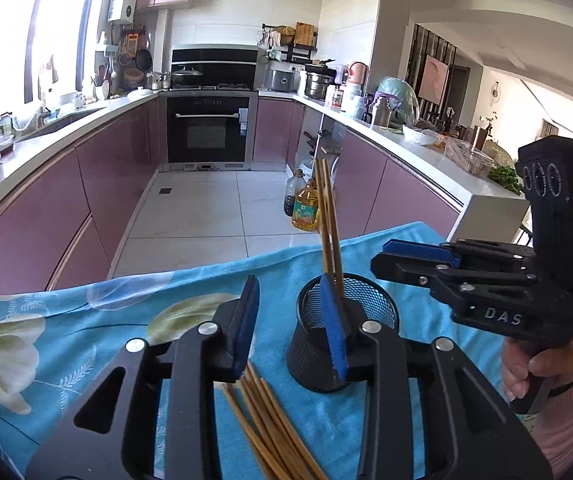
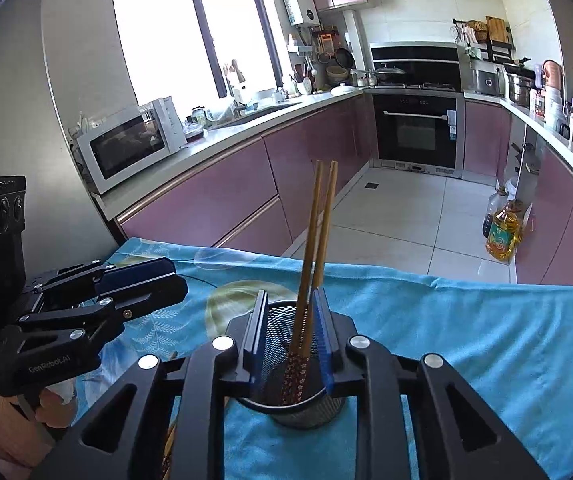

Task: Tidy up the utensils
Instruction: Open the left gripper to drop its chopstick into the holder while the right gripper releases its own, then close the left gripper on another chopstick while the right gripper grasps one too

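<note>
- A black wire-mesh cylindrical holder [image 2: 286,360] stands upright on a bright blue cloth printed with pale flowers [image 2: 466,340], near the middle of the cloth.
- Two brown wooden chopsticks [image 2: 314,248] stand in the holder, leaning slightly, their lower ends patterned dark red with small pale flowers; their plain upper ends rise well above the rim.
- A loose bunch of matching brown chopsticks [image 1: 270,424] lies flat on the cloth just beside the holder, fanned out below the left gripper.
- The right gripper [image 2: 290,332] hangs just above the holder's mouth, tilted downward; its blue-padded fingers [image 2: 322,336] stand a little apart on either side of the two standing chopsticks, with a gap visible, so nothing is pressed between them.
- In the left wrist view this same tool reads "DAS" in pale letters on its body, and a hand with a pink sleeve [image 1: 542,372] holds its grip from below.
- The left gripper [image 1: 290,320] is tilted downward over the cloth, jaws partly apart and empty; its right finger [image 1: 334,320] stands in front of the holder, the other over bare cloth.
- Seen from the right wrist, its body reads "GenRobot.AI"; a small line on its upright black block is too blurred to read.
- A yellow oil bottle with a green label [image 2: 502,236] stands on the white tile floor, its print unreadable.
- A white microwave [image 2: 130,144] sits on the counter over mauve cabinets.
</note>
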The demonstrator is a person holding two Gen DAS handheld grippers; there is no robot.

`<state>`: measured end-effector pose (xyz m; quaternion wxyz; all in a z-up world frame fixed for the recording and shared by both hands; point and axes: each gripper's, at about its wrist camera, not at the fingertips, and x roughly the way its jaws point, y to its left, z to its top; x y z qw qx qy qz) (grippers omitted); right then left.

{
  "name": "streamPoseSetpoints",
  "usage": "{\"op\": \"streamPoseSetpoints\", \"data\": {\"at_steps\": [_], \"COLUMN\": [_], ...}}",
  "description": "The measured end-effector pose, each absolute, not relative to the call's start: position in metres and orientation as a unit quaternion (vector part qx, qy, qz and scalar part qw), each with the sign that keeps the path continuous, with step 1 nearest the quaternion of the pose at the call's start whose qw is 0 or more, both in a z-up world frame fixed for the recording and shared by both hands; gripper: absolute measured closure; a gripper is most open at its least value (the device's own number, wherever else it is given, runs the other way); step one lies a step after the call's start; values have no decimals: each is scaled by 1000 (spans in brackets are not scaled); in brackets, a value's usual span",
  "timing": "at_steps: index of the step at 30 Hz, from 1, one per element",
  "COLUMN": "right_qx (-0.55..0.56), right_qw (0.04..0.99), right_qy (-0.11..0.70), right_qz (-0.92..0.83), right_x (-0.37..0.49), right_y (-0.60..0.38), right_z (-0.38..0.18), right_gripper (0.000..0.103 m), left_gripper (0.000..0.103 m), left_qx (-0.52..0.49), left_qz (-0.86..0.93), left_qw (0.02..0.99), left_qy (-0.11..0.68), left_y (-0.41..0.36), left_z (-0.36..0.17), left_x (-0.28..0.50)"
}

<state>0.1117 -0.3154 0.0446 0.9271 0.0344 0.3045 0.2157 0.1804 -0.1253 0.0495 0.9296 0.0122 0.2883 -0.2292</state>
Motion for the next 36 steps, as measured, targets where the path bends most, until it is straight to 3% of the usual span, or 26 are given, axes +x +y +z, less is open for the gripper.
{"op": "streamPoseSetpoints", "data": {"at_steps": [4,7,21,36], "right_qx": [16,4,34,62], "right_qw": [928,919,866,894], "right_qy": [282,295,417,403], "right_qz": [242,262,275,184], "right_x": [79,63,55,78], "right_y": [-306,-295,-264,-313], "right_z": [48,37,-55,-57], "right_gripper": [70,69,69,69], "left_gripper": [60,56,56,56], "left_qx": [22,29,19,5], "left_qz": [-207,-190,-166,-166], "left_qw": [937,937,903,893], "left_qy": [282,292,395,418], "left_y": [-99,-80,-36,-39], "left_z": [45,32,-70,-88], "left_x": [158,143,106,105]}}
